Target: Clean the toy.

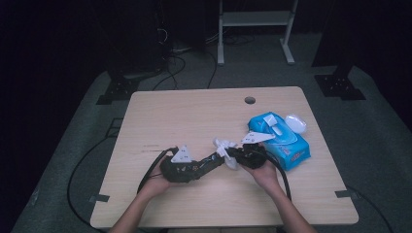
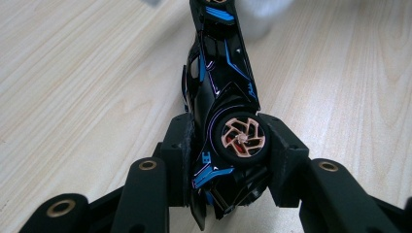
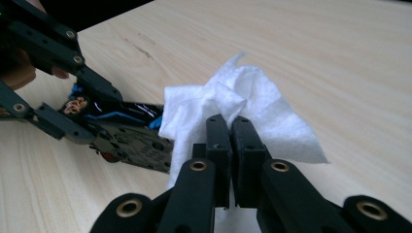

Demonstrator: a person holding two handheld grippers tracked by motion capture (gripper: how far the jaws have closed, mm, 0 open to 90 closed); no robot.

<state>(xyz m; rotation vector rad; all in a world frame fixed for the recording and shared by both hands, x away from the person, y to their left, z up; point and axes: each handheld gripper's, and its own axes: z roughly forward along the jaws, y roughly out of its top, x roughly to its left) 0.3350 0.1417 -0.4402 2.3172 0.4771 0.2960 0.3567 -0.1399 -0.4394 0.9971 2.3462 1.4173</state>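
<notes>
A person works at a pale wooden table [image 1: 194, 116], wiping a black toy racing car with blue trim and copper-coloured wheels [image 2: 223, 97] with a crumpled white wet wipe [image 3: 243, 104]. The left gripper [image 1: 180, 167] lies low over the table's near half, and its fingers [image 2: 177, 160] are closed partway on the car's rear end, pads pressed against the body on either side of a back wheel; that grip holds the car on its side, nose pointing toward the right gripper, so that its flank and underside are open to the wipe. The right gripper [image 1: 248, 151] sits just right of the table's centre, its fingers [image 3: 218, 145] fully together and pinching the wipe, which bunches ahead of them and drapes over the car's front end. Holding the cloth at one edge probably leaves a loose wad to rub with. Behind the right hand, near the table's right edge, lies a blue soft pack of wipes [image 1: 284, 141] with its flap up, and a small white oval lid [image 1: 295, 123] lies just beside its far end, within easy reach for a fresh sheet.
</notes>
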